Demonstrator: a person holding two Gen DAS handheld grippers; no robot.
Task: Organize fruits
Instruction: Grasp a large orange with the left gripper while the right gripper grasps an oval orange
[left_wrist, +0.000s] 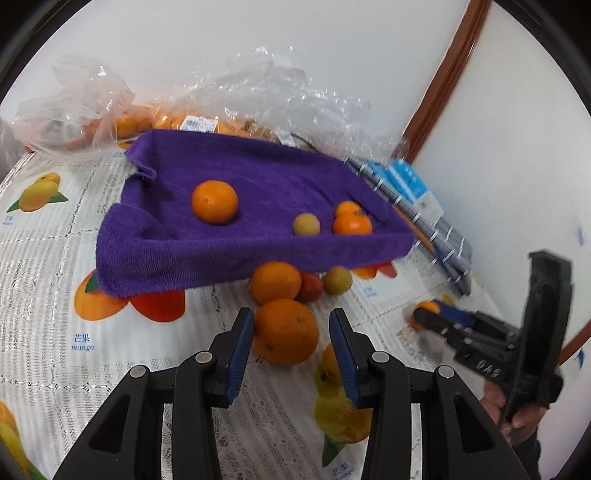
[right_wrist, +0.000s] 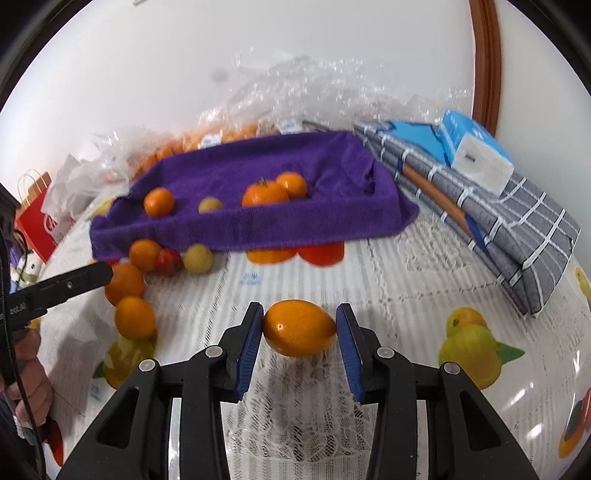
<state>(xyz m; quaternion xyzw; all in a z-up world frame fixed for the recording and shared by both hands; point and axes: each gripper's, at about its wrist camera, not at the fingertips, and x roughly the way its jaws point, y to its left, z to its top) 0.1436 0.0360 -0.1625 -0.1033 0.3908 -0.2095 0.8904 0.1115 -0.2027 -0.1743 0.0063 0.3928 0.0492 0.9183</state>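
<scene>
My right gripper (right_wrist: 299, 330) is shut on an oval orange fruit (right_wrist: 299, 328), with both pads against its ends, a little above the tablecloth. It shows at the right of the left wrist view as the right gripper (left_wrist: 421, 317). My left gripper (left_wrist: 291, 332) stands partly open around a round orange (left_wrist: 286, 330) on the table; a gap shows at the right pad. Behind it lie another orange (left_wrist: 275, 282), a red fruit (left_wrist: 310, 286) and a yellow-green fruit (left_wrist: 337, 280). A purple towel (left_wrist: 258, 173) lines a tray holding three oranges and one small yellowish fruit (left_wrist: 306, 224).
Clear plastic bags (left_wrist: 122, 107) with more oranges lie against the wall behind the tray. A grey checked cloth (right_wrist: 509, 236) with a blue tissue pack (right_wrist: 476, 151) lies at the right. A red paper bag (right_wrist: 35, 218) stands far left. The fruit-print tablecloth (right_wrist: 388, 266) covers the table.
</scene>
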